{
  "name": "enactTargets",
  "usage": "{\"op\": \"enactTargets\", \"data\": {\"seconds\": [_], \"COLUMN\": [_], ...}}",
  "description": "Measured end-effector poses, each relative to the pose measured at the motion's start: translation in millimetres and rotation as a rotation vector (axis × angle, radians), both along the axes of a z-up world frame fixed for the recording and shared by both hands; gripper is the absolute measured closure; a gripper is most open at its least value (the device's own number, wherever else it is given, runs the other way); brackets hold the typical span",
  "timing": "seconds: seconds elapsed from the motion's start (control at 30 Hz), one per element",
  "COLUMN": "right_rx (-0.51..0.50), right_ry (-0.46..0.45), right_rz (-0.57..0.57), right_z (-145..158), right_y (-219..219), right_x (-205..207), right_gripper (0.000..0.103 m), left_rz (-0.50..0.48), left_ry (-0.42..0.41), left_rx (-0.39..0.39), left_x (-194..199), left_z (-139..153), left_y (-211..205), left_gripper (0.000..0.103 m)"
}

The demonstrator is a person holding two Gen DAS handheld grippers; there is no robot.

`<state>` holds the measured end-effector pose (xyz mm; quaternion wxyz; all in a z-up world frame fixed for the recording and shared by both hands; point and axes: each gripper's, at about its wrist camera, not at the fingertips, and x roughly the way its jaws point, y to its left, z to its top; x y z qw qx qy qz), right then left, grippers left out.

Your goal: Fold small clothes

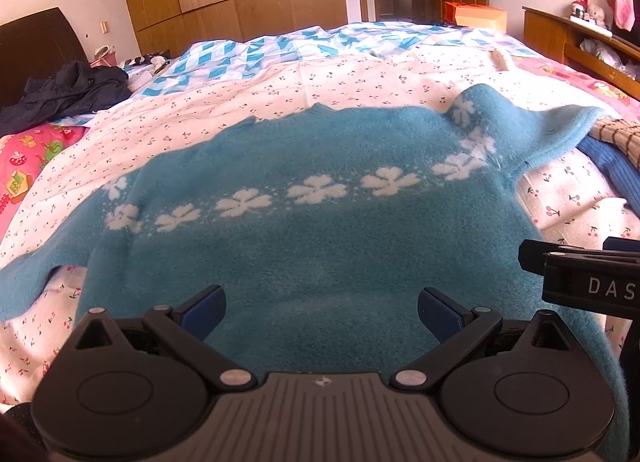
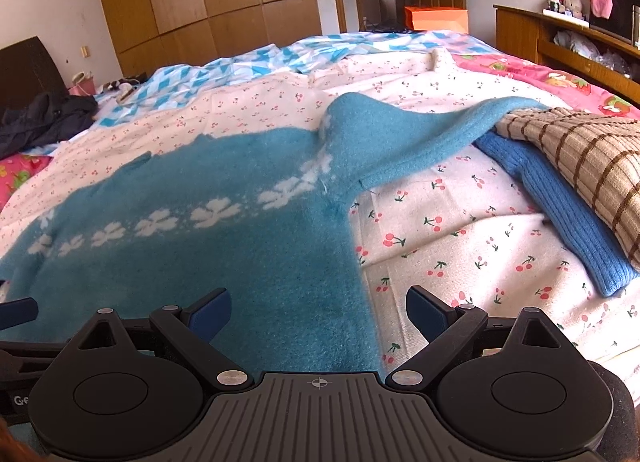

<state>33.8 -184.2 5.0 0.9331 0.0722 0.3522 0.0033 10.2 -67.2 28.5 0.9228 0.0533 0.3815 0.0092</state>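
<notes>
A small teal sweater (image 1: 304,246) with a band of white flowers lies spread flat on the cherry-print bed cover (image 1: 320,81), hem toward me, neck at the far side. Its left sleeve (image 1: 24,282) runs out to the left. Its right sleeve (image 2: 420,129) reaches onto a pile of clothes. My left gripper (image 1: 320,314) is open just above the hem, nothing between its blue pads. My right gripper (image 2: 319,314) is open over the sweater (image 2: 200,242) at its right edge. In the left wrist view the right gripper's body (image 1: 588,282) shows at the right.
A brown-checked beige garment (image 2: 580,157) lies over a blue ribbed knit (image 2: 560,213) at the right. A dark jacket (image 1: 64,93) sits far left by the headboard. A blue-white checked quilt (image 1: 260,53) covers the far bed; wooden shelves (image 2: 560,41) stand at the right.
</notes>
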Motion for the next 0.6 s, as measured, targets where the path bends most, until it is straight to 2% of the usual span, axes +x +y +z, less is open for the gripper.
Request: {"op": "enactTargets", "data": {"seconds": [0.6], "right_rx": [-0.030], "right_ry": [0.005], "right_rz": [-0.003], "right_z": [-1.8], "right_y": [2.1], "right_x": [0.8], "right_gripper": [0.008], "left_rz": [0.002], "left_ry": [-0.001], "left_rx": [0.015], "left_x": [-0.3], "left_z": [0.5], "left_y": [-0.8], "left_gripper": [0.000]}}
